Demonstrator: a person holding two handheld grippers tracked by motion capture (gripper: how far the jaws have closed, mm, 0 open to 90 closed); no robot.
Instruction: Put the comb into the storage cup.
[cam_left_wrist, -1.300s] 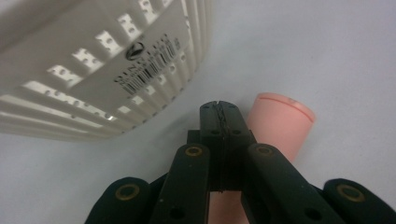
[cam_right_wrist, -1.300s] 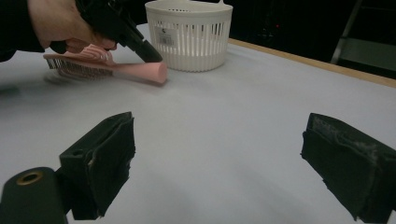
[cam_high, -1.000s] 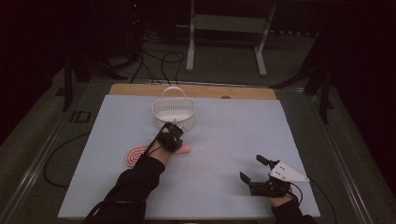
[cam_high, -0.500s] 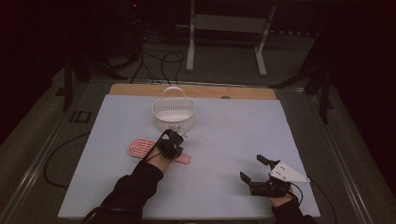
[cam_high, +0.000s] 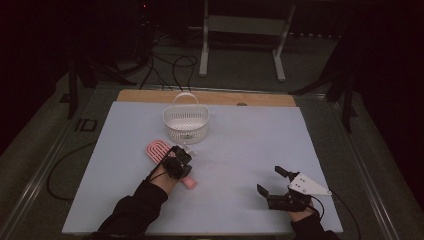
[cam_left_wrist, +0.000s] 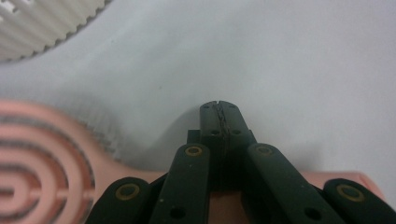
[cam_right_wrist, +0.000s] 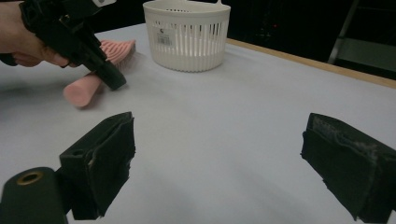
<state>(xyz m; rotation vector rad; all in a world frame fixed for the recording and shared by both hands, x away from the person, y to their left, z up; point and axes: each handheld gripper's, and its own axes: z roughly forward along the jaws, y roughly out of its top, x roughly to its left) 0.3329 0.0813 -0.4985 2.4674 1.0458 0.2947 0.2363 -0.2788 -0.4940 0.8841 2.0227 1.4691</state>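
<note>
Room: dim, dark beyond the table (cam_high: 310, 150), whose pale sheet was the brightest area.
Shadows: soft, a faint one beside the left gripper (cam_left_wrist: 219, 108) on the sheet.
Blur: the brush (cam_left_wrist: 42, 158) and basket (cam_left_wrist: 42, 23) were out of focus up close.
Right gripper view: jaws soft at the bottom edge, basket sharp.
Glare: none seen.

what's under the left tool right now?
The pink brush lies under the left tool, whose jaws are shut with nothing between them. The handle's middle is covered by the tool; the white mat lies underneath.
</note>
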